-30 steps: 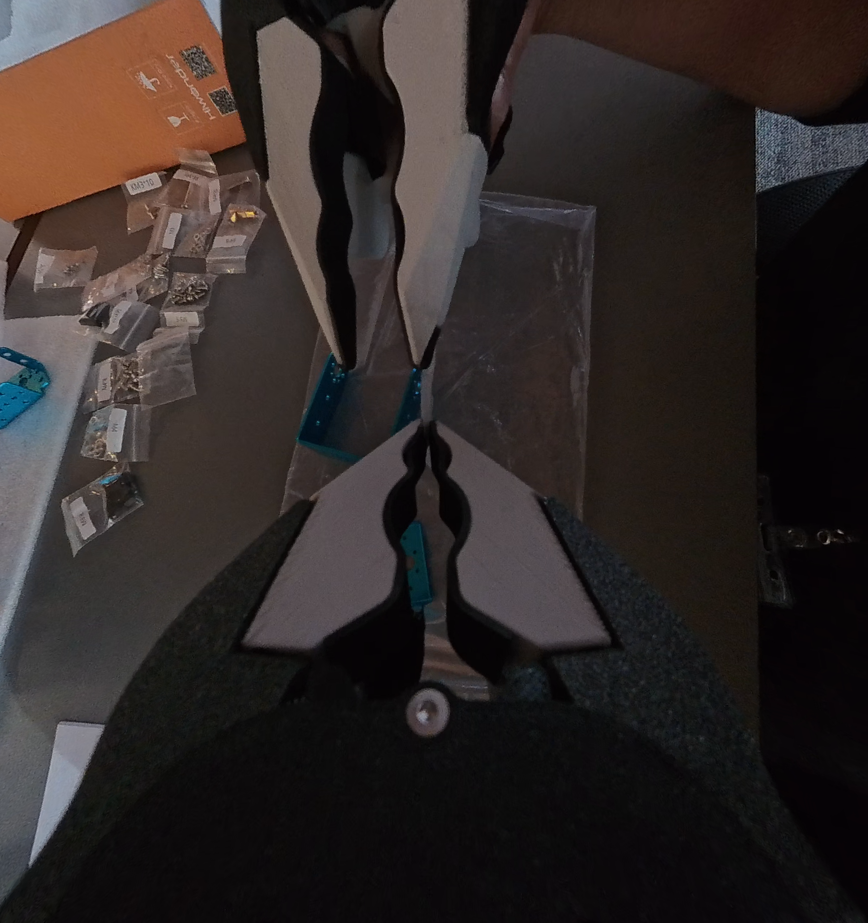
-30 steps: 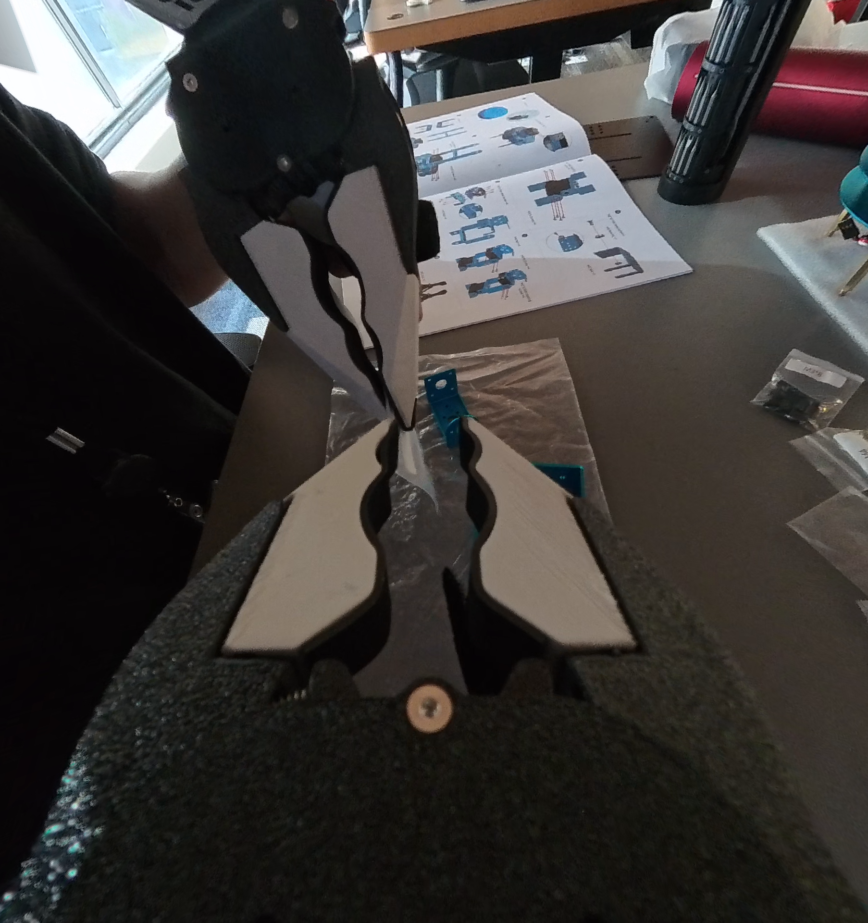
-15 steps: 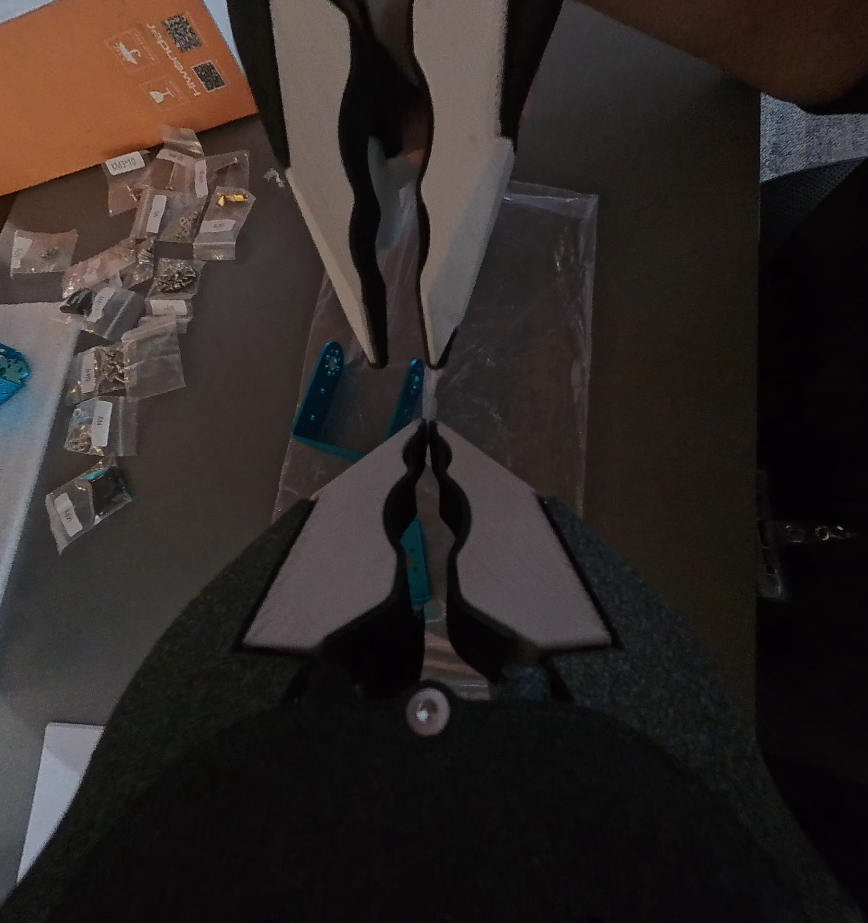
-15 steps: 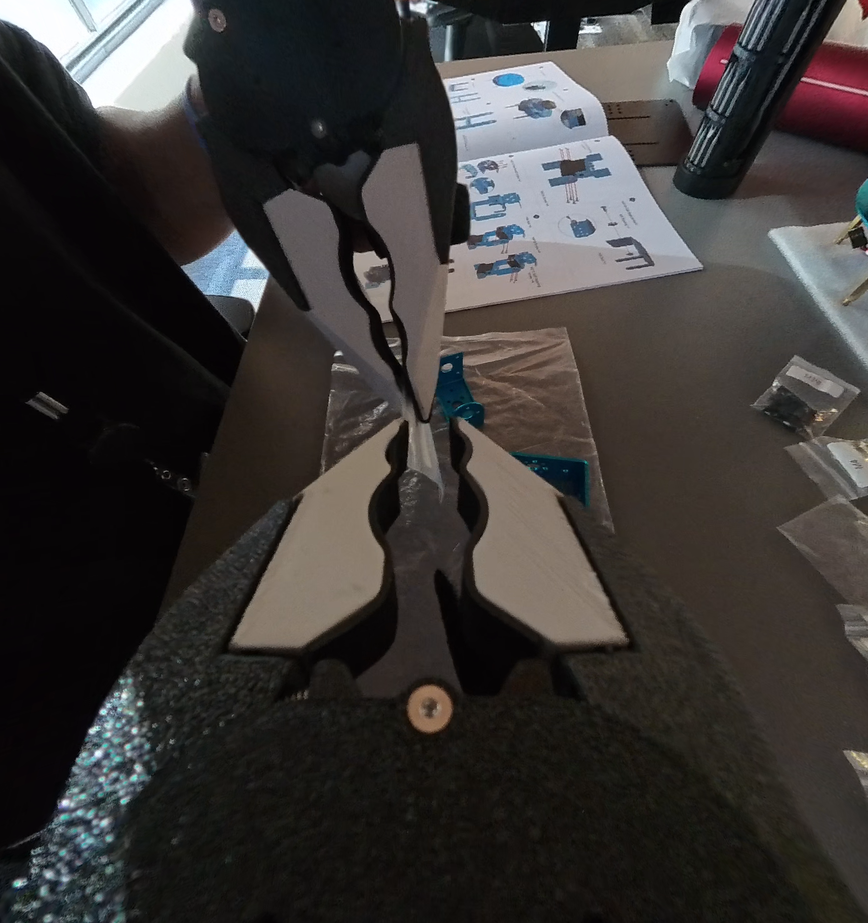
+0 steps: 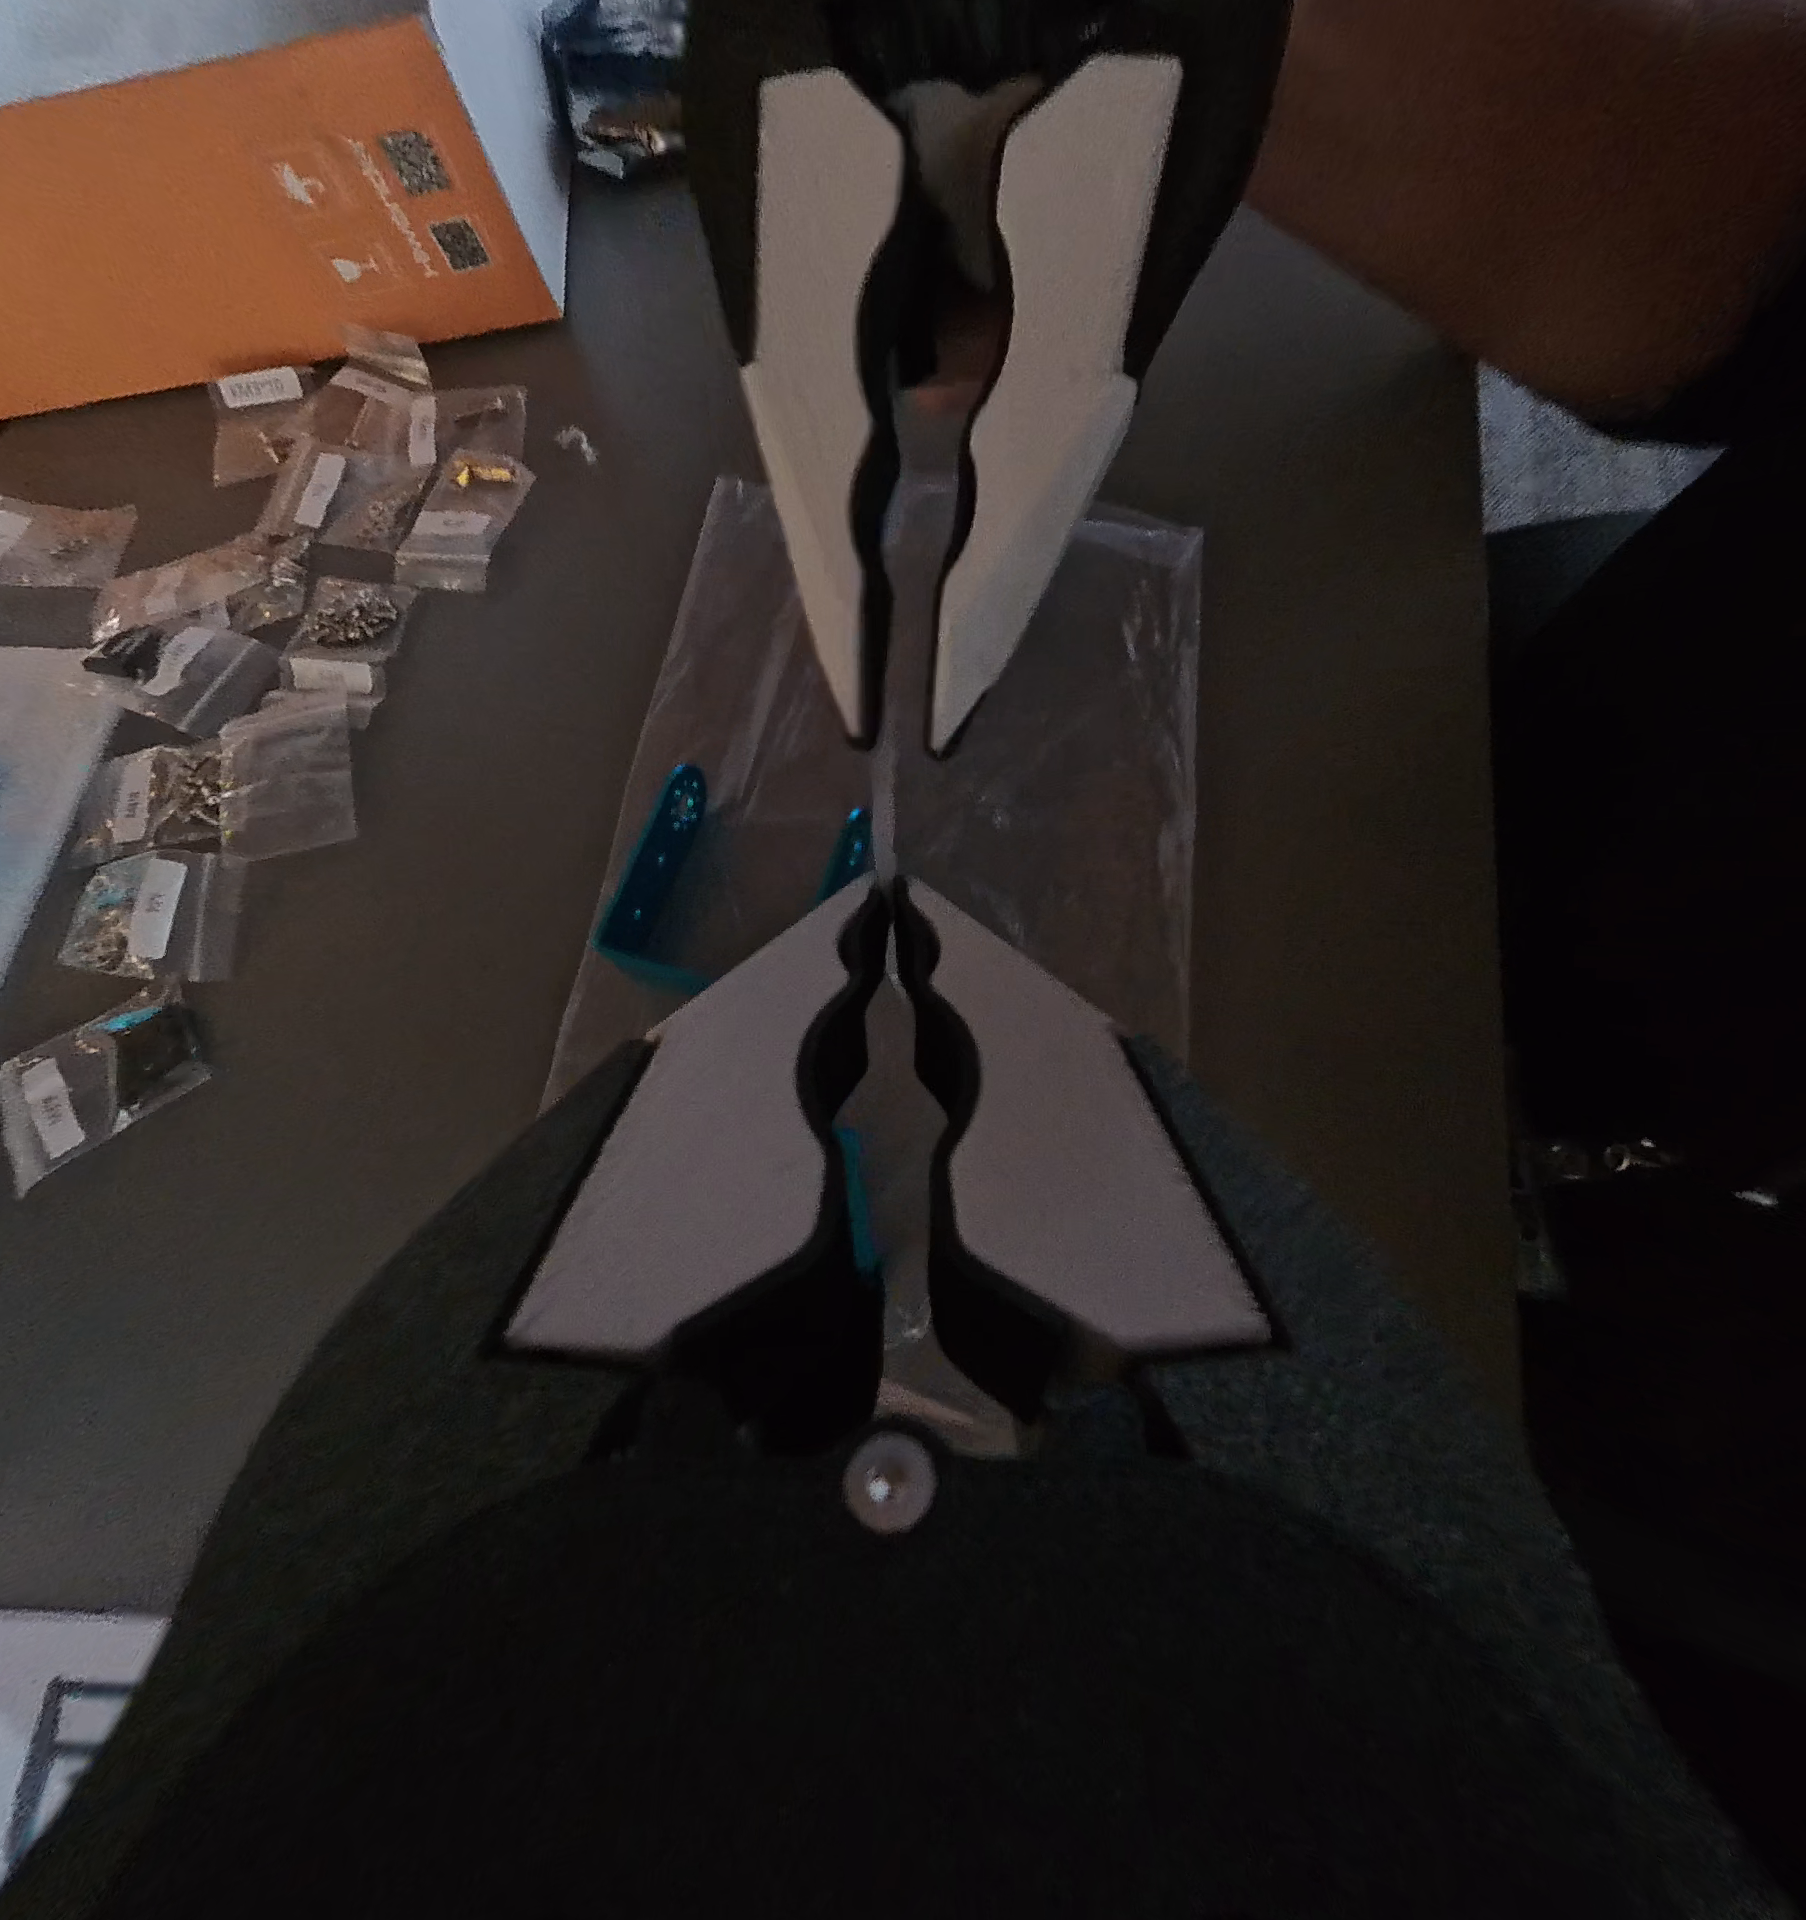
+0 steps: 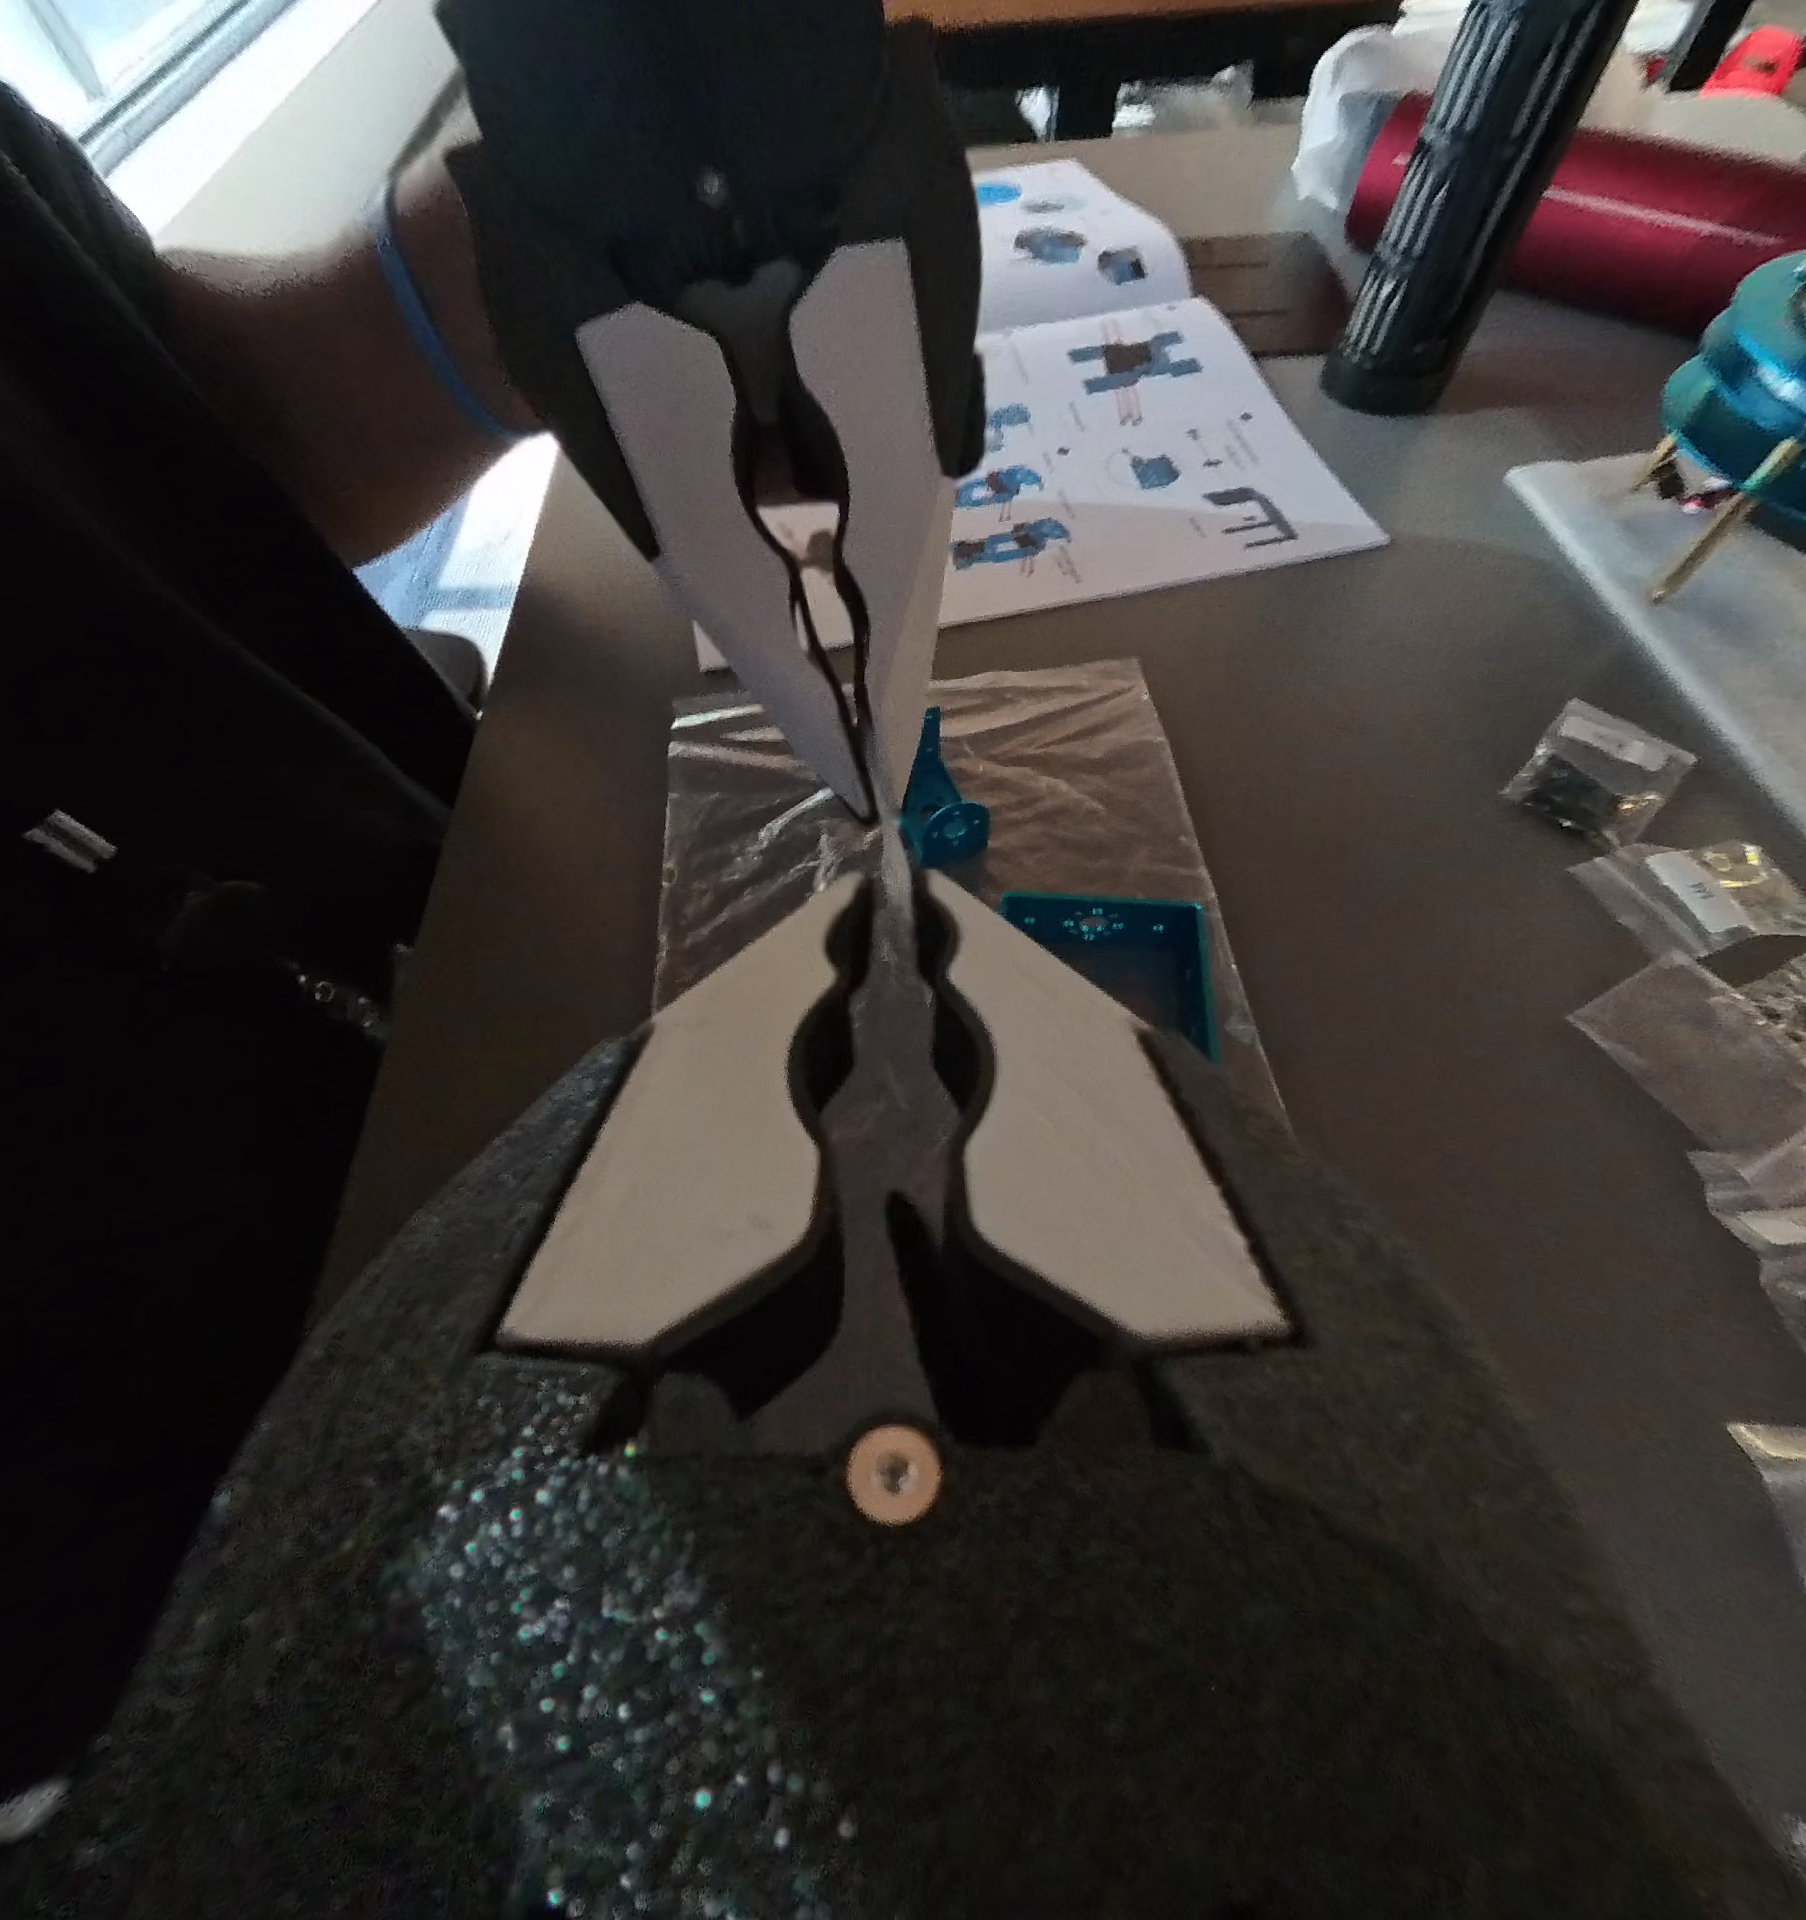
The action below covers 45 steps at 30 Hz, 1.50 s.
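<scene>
Clear plastic bag [image 6: 1065, 769] lies on the table [image 6: 1398, 727]; a ridge of its film is pinched by the closed left hand-held gripper [image 5: 891, 894], and the right hand-held gripper [image 6: 897, 883] seems nearly shut on the same ridge. Thin film could tear or slip out. Inside are blue metal brackets [image 6: 1138, 945]; small bags of screws [image 5: 213, 727] lie well apart

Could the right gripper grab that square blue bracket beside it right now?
Probably not directly. The blue bracket appears to lie inside the clear plastic bag, whose raised fold sits in the jaws of the right gripper, so it would meet plastic first.
</scene>
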Available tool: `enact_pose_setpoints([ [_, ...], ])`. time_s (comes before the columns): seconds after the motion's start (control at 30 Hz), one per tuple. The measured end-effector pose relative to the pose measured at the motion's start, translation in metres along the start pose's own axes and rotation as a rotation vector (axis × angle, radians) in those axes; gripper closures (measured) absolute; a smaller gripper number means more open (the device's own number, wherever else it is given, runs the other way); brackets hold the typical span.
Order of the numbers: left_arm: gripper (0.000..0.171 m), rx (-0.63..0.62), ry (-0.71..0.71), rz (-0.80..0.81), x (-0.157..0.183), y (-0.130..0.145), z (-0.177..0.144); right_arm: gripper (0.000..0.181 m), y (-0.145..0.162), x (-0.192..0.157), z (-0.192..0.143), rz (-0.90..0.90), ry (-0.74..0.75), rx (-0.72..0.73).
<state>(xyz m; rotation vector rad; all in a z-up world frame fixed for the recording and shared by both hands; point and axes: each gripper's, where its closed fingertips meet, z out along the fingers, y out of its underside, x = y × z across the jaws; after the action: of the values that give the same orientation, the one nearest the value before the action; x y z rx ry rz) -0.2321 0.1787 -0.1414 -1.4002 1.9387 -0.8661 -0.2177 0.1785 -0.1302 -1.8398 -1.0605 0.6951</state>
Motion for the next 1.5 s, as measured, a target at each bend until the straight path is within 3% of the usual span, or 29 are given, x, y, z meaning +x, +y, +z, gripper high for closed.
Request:
enact_pose_setpoints([
  [0.17,0.171,0.094,-0.032,-0.107,-0.014,-0.014,-0.001,0.18,-0.011,0.014,-0.01,0.072,0.144,0.125],
  [0.2,0.165,0.115,-0.075,-0.15,-0.022,-0.016,0.0,0.18,-0.014,0.018,-0.011,0.117,0.18,0.159],
  [0.3,0.11,0.175,-0.199,-0.27,-0.036,-0.019,0.003,0.181,-0.016,0.034,-0.015,0.307,0.307,0.276],
  [0.37,0.104,0.203,-0.298,-0.278,-0.039,-0.02,0.006,0.181,-0.017,0.041,-0.019,0.458,0.361,0.379],
  [0.47,0.103,0.198,-0.453,-0.238,-0.04,-0.018,0.012,0.181,-0.021,0.035,-0.019,0.629,0.309,0.5],
  [0.63,0.103,0.176,-0.636,-0.146,-0.048,-0.021,0.011,0.181,-0.018,0.028,-0.012,0.61,0.333,0.444],
  [0.77,0.125,0.164,-0.627,-0.122,-0.046,-0.021,0.015,0.181,-0.014,0.024,-0.005,0.565,0.357,0.375],
  [1.03,0.127,0.212,-0.594,-0.129,-0.041,-0.023,0.011,0.176,-0.019,0.012,-0.004,0.482,0.339,0.311],
  [1.1,0.128,0.213,-0.593,-0.116,-0.041,-0.022,0.009,0.164,-0.019,0.011,-0.007,0.488,0.301,0.308],
  [1.23,0.128,0.243,-0.583,-0.09,-0.038,-0.023,0.005,0.163,-0.028,0.016,-0.024,0.614,0.168,0.442],
  [1.37,0.133,0.263,-0.581,-0.004,-0.029,-0.03,0.003,0.162,-0.033,0.015,-0.021,0.748,-0.038,0.498],
  [1.5,0.139,0.258,-0.576,0.026,-0.024,-0.032,0.006,0.166,-0.022,0.019,-0.011,0.75,-0.025,0.444],
])
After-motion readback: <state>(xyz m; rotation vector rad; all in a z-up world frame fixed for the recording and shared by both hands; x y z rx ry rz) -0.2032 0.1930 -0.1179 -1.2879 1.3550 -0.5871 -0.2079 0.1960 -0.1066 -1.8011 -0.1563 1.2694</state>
